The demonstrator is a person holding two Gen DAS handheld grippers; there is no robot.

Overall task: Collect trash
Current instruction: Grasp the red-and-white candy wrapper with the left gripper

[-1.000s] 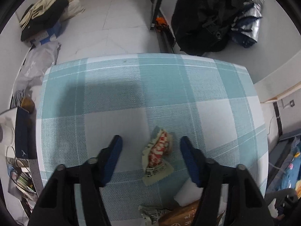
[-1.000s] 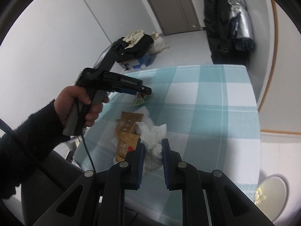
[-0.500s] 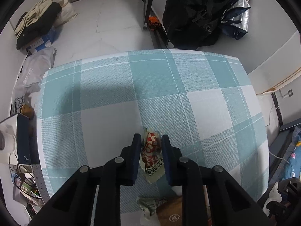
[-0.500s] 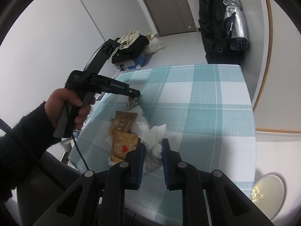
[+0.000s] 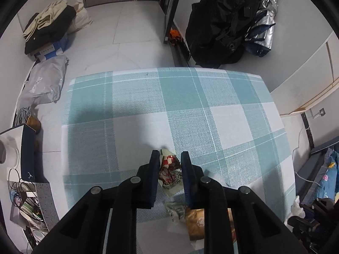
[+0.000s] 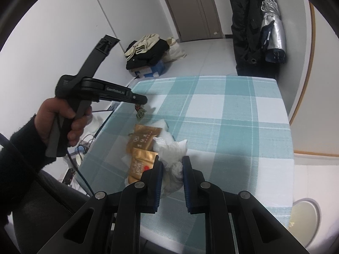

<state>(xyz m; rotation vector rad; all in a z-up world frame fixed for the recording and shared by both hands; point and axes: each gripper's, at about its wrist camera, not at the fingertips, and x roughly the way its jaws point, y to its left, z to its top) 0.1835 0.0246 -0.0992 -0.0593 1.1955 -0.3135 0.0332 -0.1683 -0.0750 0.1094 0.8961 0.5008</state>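
My left gripper (image 5: 170, 156) is shut on a crumpled red-and-white snack wrapper (image 5: 169, 169) and holds it above the checked tablecloth (image 5: 148, 105); from the right wrist view the wrapper (image 6: 140, 112) hangs below the left gripper (image 6: 144, 100), clear of the cloth. My right gripper (image 6: 172, 165) is shut on a crumpled white tissue (image 6: 172, 152). Two gold-brown packets (image 6: 144, 148) lie on the cloth just left of the tissue, also in the left wrist view (image 5: 197, 220) beside another small crumpled wrapper (image 5: 175, 208).
A flat white tissue (image 6: 162, 124) lies on the cloth behind the packets. A round bin (image 6: 305, 213) stands on the floor at the right. Clothes on a box (image 6: 148, 53) lie on the floor. Dark coats (image 5: 222, 21) hang beyond the table's far edge.
My left gripper closed on the snack wrapper and lifted it off the cloth. The right gripper stays shut on the tissue, raised slightly.
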